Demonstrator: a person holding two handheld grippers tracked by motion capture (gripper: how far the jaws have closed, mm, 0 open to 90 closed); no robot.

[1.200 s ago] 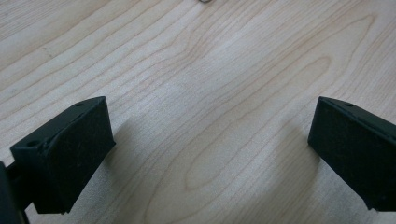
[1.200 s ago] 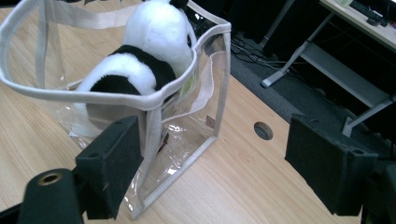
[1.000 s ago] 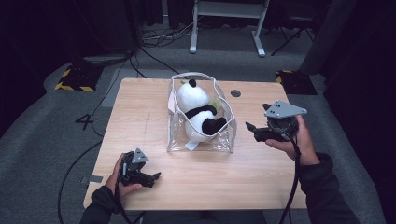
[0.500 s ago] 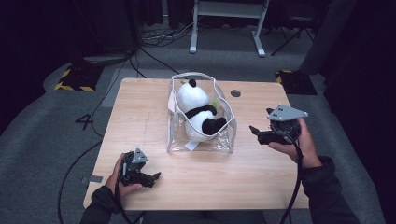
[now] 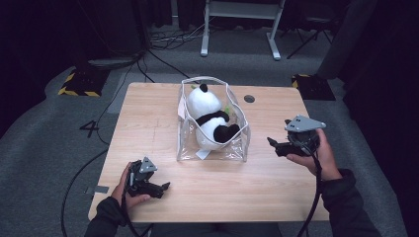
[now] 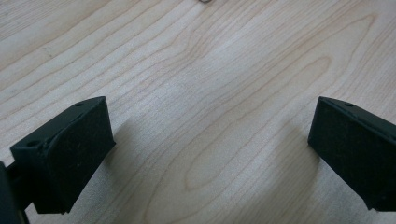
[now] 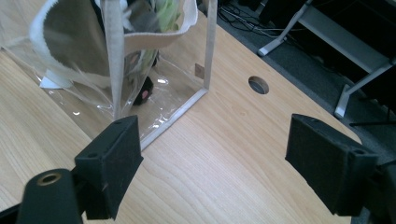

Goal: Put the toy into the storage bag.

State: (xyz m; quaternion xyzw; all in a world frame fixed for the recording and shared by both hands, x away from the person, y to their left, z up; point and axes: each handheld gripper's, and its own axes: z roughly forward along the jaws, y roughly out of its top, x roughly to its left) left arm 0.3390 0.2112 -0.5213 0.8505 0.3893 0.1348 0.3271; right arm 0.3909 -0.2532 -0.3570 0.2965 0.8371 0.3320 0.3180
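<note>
A clear plastic bag (image 5: 238, 142) with white trim stands in the middle of the wooden table (image 5: 148, 113), and a black-and-white panda plush (image 5: 207, 116) sits inside it. My right gripper (image 5: 271, 143) hovers just right of the bag, jaws open and empty, pointing at it. In the right gripper view the bag's side wall (image 7: 154, 100) and white strap (image 7: 112, 56) lie close ahead on the left. My left gripper (image 5: 165, 186) rests low near the table's front left, open, with bare wood (image 6: 210, 116) between its jaws.
A round cable hole (image 5: 249, 98) is in the table behind the bag (image 7: 258, 84). A metal stand's legs (image 5: 237, 29) and cables lie on the floor beyond the table. A yellow-and-black striped block (image 5: 76, 84) sits on the floor at left.
My right gripper has sunk lower and drifted a little toward the near edge, staying open. The left gripper and the bag have not moved.
</note>
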